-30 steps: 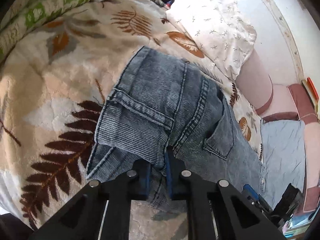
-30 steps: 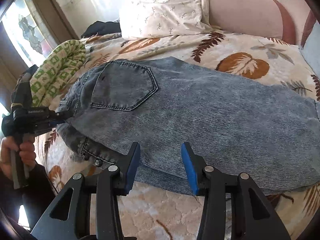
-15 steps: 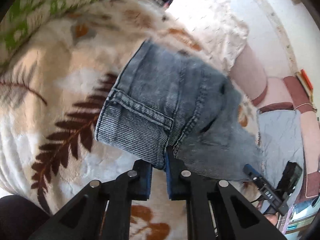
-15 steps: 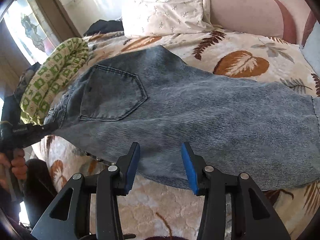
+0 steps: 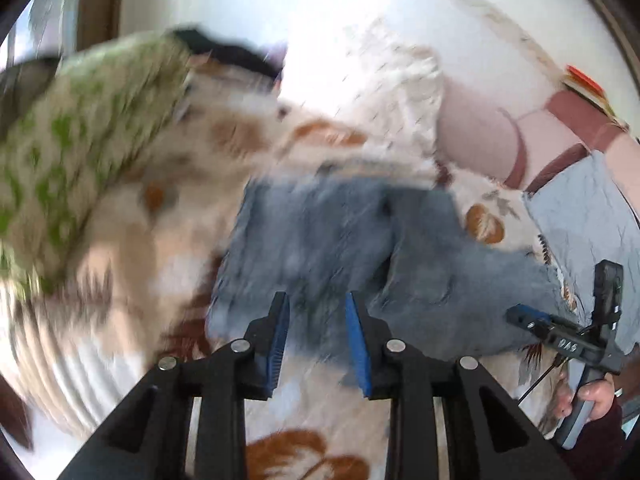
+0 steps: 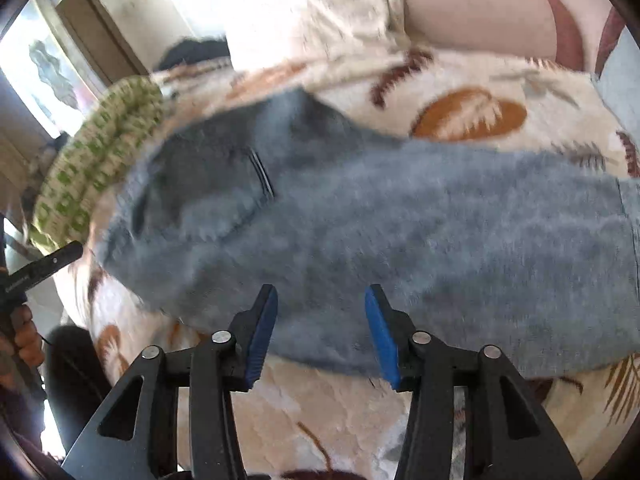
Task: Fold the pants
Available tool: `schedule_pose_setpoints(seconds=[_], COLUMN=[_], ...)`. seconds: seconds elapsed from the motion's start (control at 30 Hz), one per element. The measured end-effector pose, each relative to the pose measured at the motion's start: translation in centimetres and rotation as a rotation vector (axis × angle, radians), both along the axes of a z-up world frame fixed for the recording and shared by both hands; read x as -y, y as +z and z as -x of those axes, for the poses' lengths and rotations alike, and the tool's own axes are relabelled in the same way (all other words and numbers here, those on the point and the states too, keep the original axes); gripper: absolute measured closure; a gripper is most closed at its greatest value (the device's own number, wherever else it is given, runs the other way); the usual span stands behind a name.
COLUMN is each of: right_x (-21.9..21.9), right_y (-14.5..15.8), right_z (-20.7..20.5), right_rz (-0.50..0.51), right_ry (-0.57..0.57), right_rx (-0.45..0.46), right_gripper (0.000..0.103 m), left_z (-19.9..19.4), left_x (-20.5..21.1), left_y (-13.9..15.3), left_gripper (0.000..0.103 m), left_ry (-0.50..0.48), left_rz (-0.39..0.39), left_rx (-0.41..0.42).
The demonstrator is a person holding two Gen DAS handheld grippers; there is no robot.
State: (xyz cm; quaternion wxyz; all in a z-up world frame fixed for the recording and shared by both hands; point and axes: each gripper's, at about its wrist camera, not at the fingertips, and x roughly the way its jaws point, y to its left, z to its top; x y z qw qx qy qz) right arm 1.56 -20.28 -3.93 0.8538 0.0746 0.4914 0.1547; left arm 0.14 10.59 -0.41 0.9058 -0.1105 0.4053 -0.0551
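Grey-blue denim pants lie flat on the leaf-print blanket, waist end to the left with a back pocket showing, leg running right. In the left wrist view the pants are blurred, just beyond my left gripper, which is open and holds nothing. My right gripper is open and empty, hovering over the near edge of the pants. The right gripper also shows at the right of the left wrist view. The left gripper's tip shows at the left edge of the right wrist view.
The leaf-print blanket covers the bed. A green-and-white patterned roll lies by the waist end. A white pillow and pink headboard are behind. A pale blue cloth lies at the right.
My left gripper has let go of the waist edge, opened and pulled back. The waist end has dropped onto the blanket. The right gripper stays open over the near edge.
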Motion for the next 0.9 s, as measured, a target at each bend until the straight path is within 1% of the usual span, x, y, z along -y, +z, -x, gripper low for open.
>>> schedule_pose_setpoints(seconds=[0.03,0.07,0.1,0.13,0.17,0.27,0.3,0.33,0.37,0.4,0.43,0.47,0.53,0.57,0.63,0.67,0.7,0.77,0.8,0.83,0.87,0.9], right_x=[-0.1,-0.3,-0.7,-0.9,-1.2,-1.6,-1.5,-1.5,-1.5,-1.3,-1.1,-1.0,-0.5,-0.3,-0.2,-0.2,0.0,0.4,0.5,0.6,0.7,0.7], right_y=[0.2,0.2,0.2,0.1,-0.2,-1.9,-2.4,-2.9,-3.7,-4.0,-4.0,-3.9,-4.1,-4.1,-3.7,-3.3,-2.8,-1.1,-0.3,0.4,1.2,1.6], right_z=[-0.1,-0.3,-0.5,-0.6,-1.0,-1.9,-1.9,-1.9,-1.9,-1.5,-1.2,-1.0,-0.7,-0.6,-1.0,-1.3,-1.8,-3.2,-4.2,-5.4,-7.0,-8.4], right_rz=[-0.009,-0.018,-0.017,-0.008,0.010,0.048,0.058,0.076,0.107,0.116,0.115,0.116,0.107,0.097,0.101,0.096,0.074,-0.016,-0.058,-0.093,-0.133,-0.164], right_ry=[-0.009,-0.011,-0.011,-0.014,-0.013,-0.016,-0.012,-0.006,0.000,0.004,0.012,0.021,0.027,0.029,0.051,0.056,0.049,0.033,0.025,0.017,0.008,0.008], right_rx=[0.018,0.028,0.039,0.051,0.062,0.017,-0.005,-0.031,-0.070,-0.078,-0.070,-0.076,-0.091,-0.095,-0.116,-0.136,-0.145,-0.118,-0.100,-0.087,-0.080,-0.080], right_gripper=[0.051,0.051,0.051,0.051,0.051,0.052,0.053,0.058,0.060,0.063,0.063,0.063,0.063,0.063,0.063,0.063,0.062,0.061,0.061,0.059,0.057,0.054], left_z=[-0.4,-0.9,-1.4,-2.1,-2.6,-4.4,-4.7,-4.5,-4.2,-3.8,-3.4,-2.9,-2.1,-2.2,-2.8,-3.1,-3.3,-3.4,-3.6,-3.9,-4.1,-4.3], left_x=[0.7,1.5,2.3,3.3,4.1,7.2,8.1,8.8,9.3,9.8,10.1,10.3,10.4,10.2,9.4,9.0,8.7,8.9,9.2,9.4,9.8,10.2], left_y=[0.7,1.2,1.4,1.3,0.9,-1.9,-3.1,-4.1,-5.2,-6.1,-6.9,-7.4,-7.3,-7.1,-6.3,-5.7,-4.8,-3.2,-2.7,-2.6,-2.7,-3.1], left_gripper=[0.071,0.071,0.070,0.066,0.064,0.064,0.064,0.064,0.064,0.064,0.064,0.064,0.064,0.064,0.064,0.064,0.064,0.062,0.055,0.052,0.052,0.052], left_ry=[-0.004,-0.011,-0.033,-0.064,-0.080,-0.128,-0.150,-0.168,-0.192,-0.211,-0.224,-0.240,-0.273,-0.280,-0.269,-0.259,-0.255,-0.258,-0.268,-0.278,-0.291,-0.309], left_rz=[-0.017,-0.024,-0.015,0.000,0.001,-0.031,-0.047,-0.067,-0.092,-0.128,-0.166,-0.203,-0.244,-0.234,-0.168,-0.131,-0.106,-0.111,-0.106,-0.090,-0.072,-0.069], left_rx=[0.027,0.051,0.062,0.060,0.054,-0.011,-0.038,-0.060,-0.079,-0.095,-0.093,-0.069,-0.032,-0.040,-0.072,-0.071,-0.045,0.017,0.035,0.036,0.032,0.027])
